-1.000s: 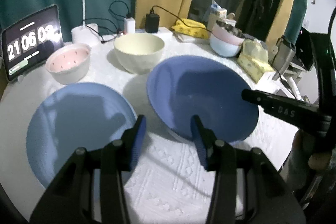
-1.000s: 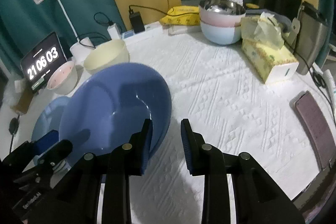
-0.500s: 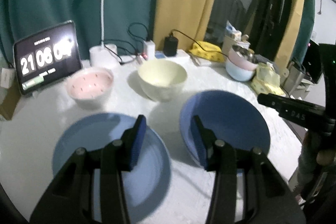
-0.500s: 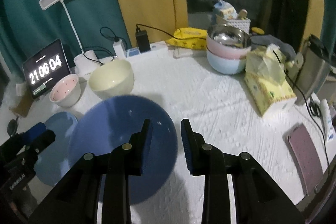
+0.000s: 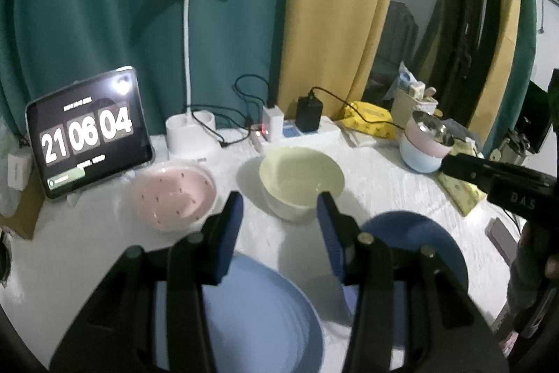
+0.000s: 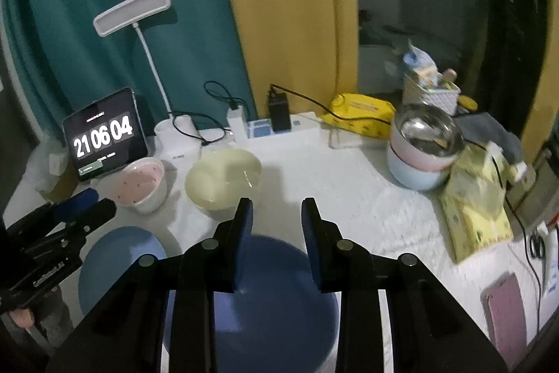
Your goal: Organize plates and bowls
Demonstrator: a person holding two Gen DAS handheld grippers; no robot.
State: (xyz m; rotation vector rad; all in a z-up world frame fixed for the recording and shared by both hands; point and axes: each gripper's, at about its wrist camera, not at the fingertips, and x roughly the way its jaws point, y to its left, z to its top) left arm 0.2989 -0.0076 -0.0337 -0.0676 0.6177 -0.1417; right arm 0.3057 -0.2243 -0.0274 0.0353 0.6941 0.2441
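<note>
Two empty hand-held grippers hovering over plates and bowls on the white tabletop (image 6: 349, 198).

The left hand-held gripper (image 5: 279, 226) is hanging above the tabletop with its blue pads parted and nothing between them, and the right hand-held gripper (image 6: 277, 233) is doing the same, jaws spread a little narrower and gripping nothing. Directly below them, the dark blue plate (image 6: 276, 313) is lying flat on the tabletop, with the light blue plate (image 6: 115, 261) lying just beside it on the left. Further back, the cream bowl (image 6: 223, 179) and the pink speckled bowl (image 6: 139, 184) are standing upright side by side. Behind those, a tablet clock (image 6: 103, 137) is leaning near a white desk lamp (image 6: 153, 58), while pink-and-blue stacked bowls (image 6: 422, 156) and a yellow tissue pack (image 6: 475, 208) are sitting off to the right.
</note>
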